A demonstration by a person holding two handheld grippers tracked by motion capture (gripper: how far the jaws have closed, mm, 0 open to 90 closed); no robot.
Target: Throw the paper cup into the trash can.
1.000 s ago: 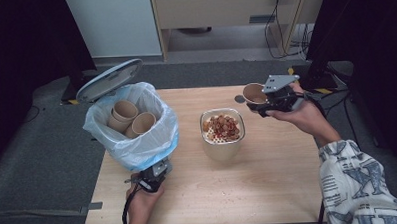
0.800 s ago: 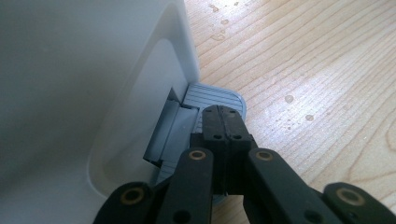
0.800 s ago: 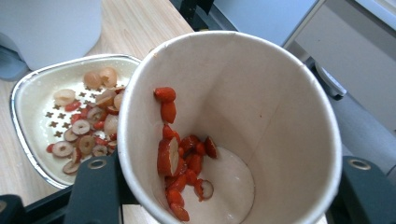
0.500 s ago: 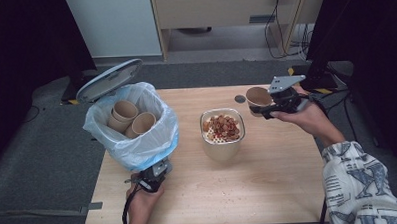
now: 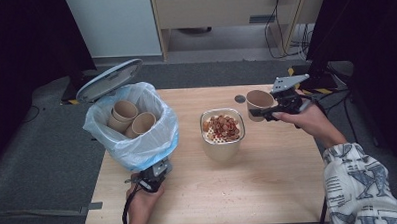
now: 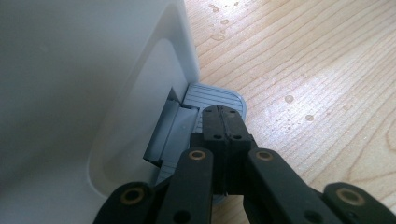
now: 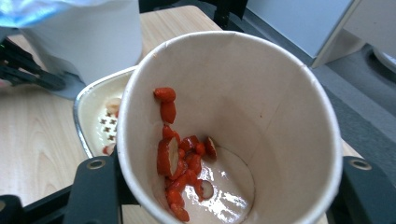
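Observation:
My right gripper (image 5: pixel 267 109) is shut on a brown paper cup (image 5: pixel 258 103), held over the table's far right. In the right gripper view the cup (image 7: pixel 261 93) sits tilted between the jaws of the gripper (image 7: pixel 229 186), with red food bits (image 7: pixel 182 158) and some liquid at its bottom. My left gripper (image 5: pixel 157 173) is at the base of the white pedal bin (image 5: pixel 137 144). Its shut jaws (image 6: pixel 227 122) rest on the grey pedal (image 6: pixel 212 95). The bin's lid (image 5: pixel 109 80) stands up, and used paper cups (image 5: pixel 129 115) lie in its blue bag.
A metal strainer bowl (image 5: pixel 220 152) of red-brown food scraps stands mid-table, between bin and cup; its rim (image 7: pixel 88 112) lies just beyond the cup. A small dark disc (image 5: pixel 240 98) lies near the far edge. Bare wood (image 5: pixel 269 184) spreads along the near side.
My right gripper and the cup have drifted slightly to the right and nearer to me. The left gripper has stayed on the pedal with the lid up.

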